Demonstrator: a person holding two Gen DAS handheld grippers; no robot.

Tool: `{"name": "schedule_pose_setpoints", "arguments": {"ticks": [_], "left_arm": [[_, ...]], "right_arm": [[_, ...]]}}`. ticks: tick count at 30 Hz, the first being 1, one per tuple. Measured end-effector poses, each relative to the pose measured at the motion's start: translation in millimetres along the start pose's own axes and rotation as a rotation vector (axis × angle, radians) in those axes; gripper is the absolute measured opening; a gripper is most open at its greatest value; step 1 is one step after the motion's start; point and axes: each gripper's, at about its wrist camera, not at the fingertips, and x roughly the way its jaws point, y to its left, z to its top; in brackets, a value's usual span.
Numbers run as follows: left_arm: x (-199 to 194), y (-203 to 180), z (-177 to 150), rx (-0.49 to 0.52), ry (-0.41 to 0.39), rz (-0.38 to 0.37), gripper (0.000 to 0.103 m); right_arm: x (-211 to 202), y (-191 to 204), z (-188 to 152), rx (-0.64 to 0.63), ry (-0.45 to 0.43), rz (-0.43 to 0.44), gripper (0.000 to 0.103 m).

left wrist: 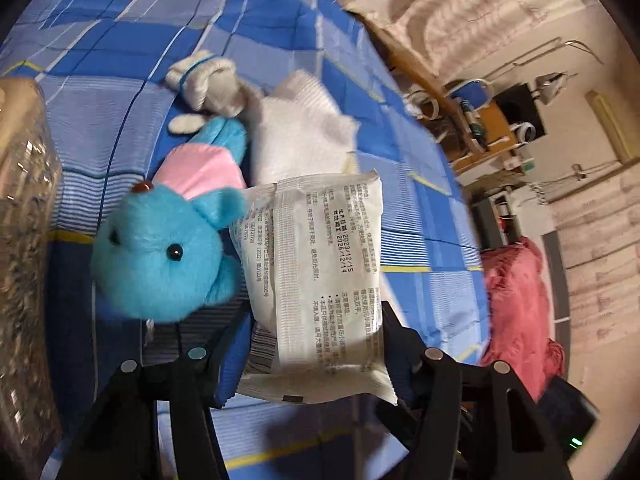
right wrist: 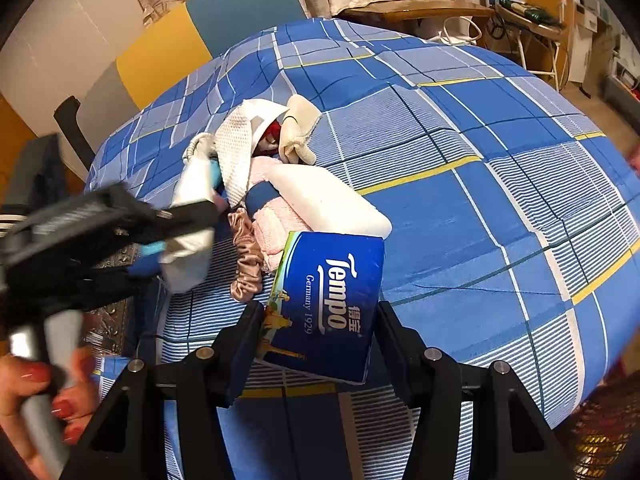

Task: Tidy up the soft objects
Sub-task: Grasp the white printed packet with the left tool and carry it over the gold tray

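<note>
Tempo tissue pack (right wrist: 320, 304) between right hand-held gripper (right wrist: 316, 312) fingers

1. The left gripper (left wrist: 316, 320) is matte black plastic, with two long angular fingers (left wrist: 400, 332) tapering forward from a wide base.
2. Round silver screw heads sit on its knuckle joints, two on each side, above slotted cut-outs in the black frame.
3. The right gripper (right wrist: 316, 332) has the same build: black fingers (right wrist: 244, 328), four silver screws, triangular openings in the arms.
4. In the right wrist view, the left gripper (right wrist: 188, 220) appears from the side as a blurred black ribbed body with a grey cylindrical handle.
5. The person's hand (right wrist: 40, 400) on that handle wears red nail polish.
</note>
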Motion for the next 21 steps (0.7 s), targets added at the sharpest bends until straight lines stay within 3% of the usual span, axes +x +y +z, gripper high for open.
{"name": "schedule_pose_setpoints", "arguments": {"ticks": [10, 21], "left_arm": [[-95.1, -6.1, -9.2, 0.110, -0.154, 0.048, 0.060], [-202.6, 48.9, -34.8, 0.138, -0.330, 0.162, 0.060]], "right_arm": [[-3.3, 3.3, -3.0, -0.028, -0.023, -0.004, 0.057], [-10.5, 14.7, -5.2, -0.082, -0.077, 0.004, 0.057]]}}
